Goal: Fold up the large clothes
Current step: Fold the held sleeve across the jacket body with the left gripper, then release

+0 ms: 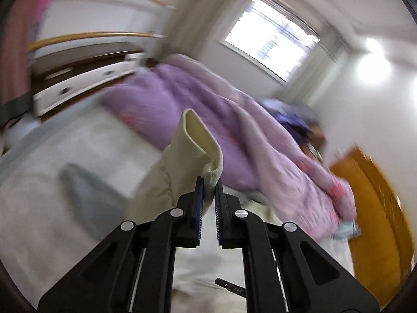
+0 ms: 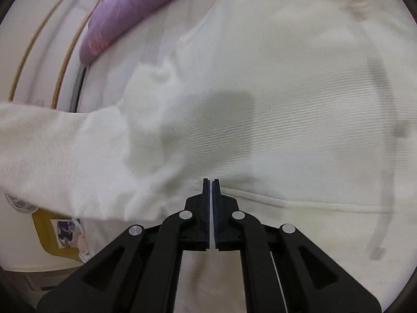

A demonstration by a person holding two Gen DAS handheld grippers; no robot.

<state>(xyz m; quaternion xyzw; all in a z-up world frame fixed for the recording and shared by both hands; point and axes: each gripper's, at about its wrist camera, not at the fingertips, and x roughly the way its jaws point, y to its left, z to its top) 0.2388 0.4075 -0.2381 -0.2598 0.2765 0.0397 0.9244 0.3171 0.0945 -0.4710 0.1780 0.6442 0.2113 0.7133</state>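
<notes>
A large cream sweatshirt [image 2: 286,91] lies spread over the bed and fills the right wrist view; one sleeve [image 2: 57,161] stretches off to the left. My left gripper [image 1: 209,182] is shut on the sweatshirt's ribbed cuff [image 1: 200,140], which stands up in a curl above the jaws, lifted over the bed. My right gripper [image 2: 211,182] is shut, its tips down at the sweatshirt's fabric by a seam [image 2: 299,203]; whether cloth is pinched between the pads cannot be told.
A purple quilt [image 1: 208,109] is heaped along the far side of the bed, also in the right wrist view [image 2: 122,13]. A white drawer unit [image 1: 86,83], a window [image 1: 271,39] and an orange door [image 1: 375,208] stand around. A yellow box [image 2: 60,234] sits beside the bed.
</notes>
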